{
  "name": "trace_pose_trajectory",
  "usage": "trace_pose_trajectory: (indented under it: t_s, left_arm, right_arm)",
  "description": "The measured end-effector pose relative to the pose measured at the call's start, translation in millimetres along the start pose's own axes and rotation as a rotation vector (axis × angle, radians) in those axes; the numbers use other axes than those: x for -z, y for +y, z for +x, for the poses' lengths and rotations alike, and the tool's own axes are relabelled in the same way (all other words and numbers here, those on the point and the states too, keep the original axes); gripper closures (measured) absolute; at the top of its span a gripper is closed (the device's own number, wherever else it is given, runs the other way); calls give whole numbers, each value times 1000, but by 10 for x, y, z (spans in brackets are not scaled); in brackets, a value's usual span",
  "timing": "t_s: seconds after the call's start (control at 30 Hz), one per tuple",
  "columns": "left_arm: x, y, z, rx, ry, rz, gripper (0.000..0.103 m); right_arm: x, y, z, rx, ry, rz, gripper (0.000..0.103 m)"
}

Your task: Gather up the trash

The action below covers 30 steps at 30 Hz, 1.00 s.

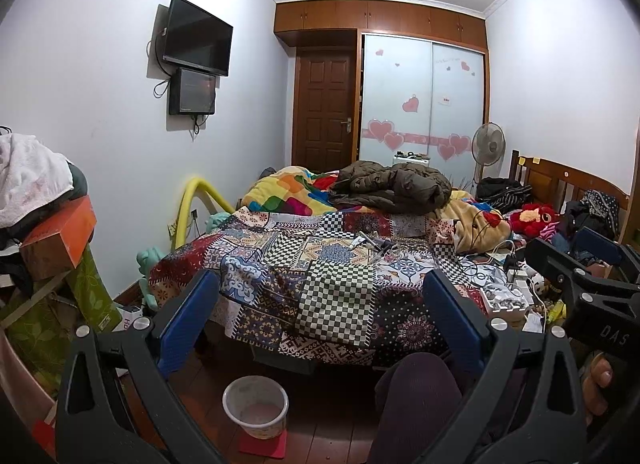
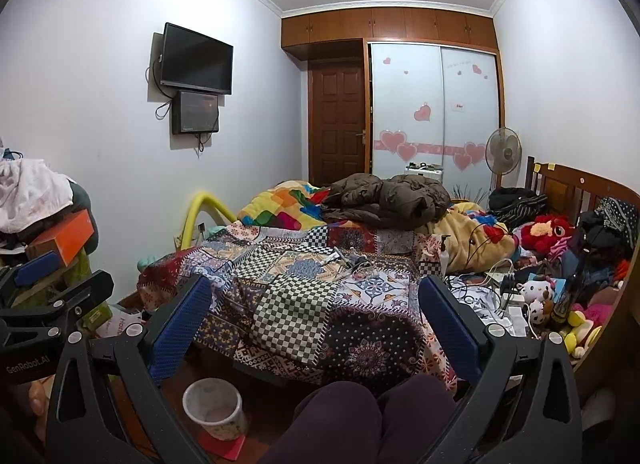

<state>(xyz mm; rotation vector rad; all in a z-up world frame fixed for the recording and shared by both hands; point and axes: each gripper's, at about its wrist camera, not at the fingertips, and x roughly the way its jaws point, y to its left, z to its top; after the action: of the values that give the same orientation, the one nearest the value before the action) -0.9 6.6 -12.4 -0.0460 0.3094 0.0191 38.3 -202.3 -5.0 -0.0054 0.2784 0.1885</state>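
Trash bin (image 1: 255,408): your small pale bucket stands on a red mat (image 1: 264,444) on the floor at the foot of the bed (image 1: 336,304), low between your left gripper (image 1: 320,312) fingers. Both your grippers are spread wide and hold nothing. Your right gripper (image 2: 316,312) faces the patchwork blanket (image 2: 304,296), with loose cables (image 2: 480,284) and plush toys (image 2: 536,292) to its right.

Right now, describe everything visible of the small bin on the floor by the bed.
The bin is a small round white bucket, plastic by its look, with a faint pattern low on its wall. It stands upright and open on a red square mat on the dark wood floor, just short of the patchwork bedspread. Its inside looks pale and mostly bare. Nothing else touches it.
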Motion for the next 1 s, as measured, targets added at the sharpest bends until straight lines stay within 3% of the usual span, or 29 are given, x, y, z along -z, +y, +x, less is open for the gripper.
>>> trace_pose_trajectory:
  t_s: [0.37, 0.6, 1.0]
  left_arm:
    - [-30, 3, 17, 5, -6, -7, 0]
    - [-66, -12, 180, 5, 14, -13, 0]
    - [-369, -145, 1054, 27, 47, -8, 0]
  right_arm:
    - [18, 29, 6, -2, 6, -1, 0]
    - [19, -77, 234, 0, 44, 9, 0]
    - [-179, -446, 888, 52, 72, 24, 0]
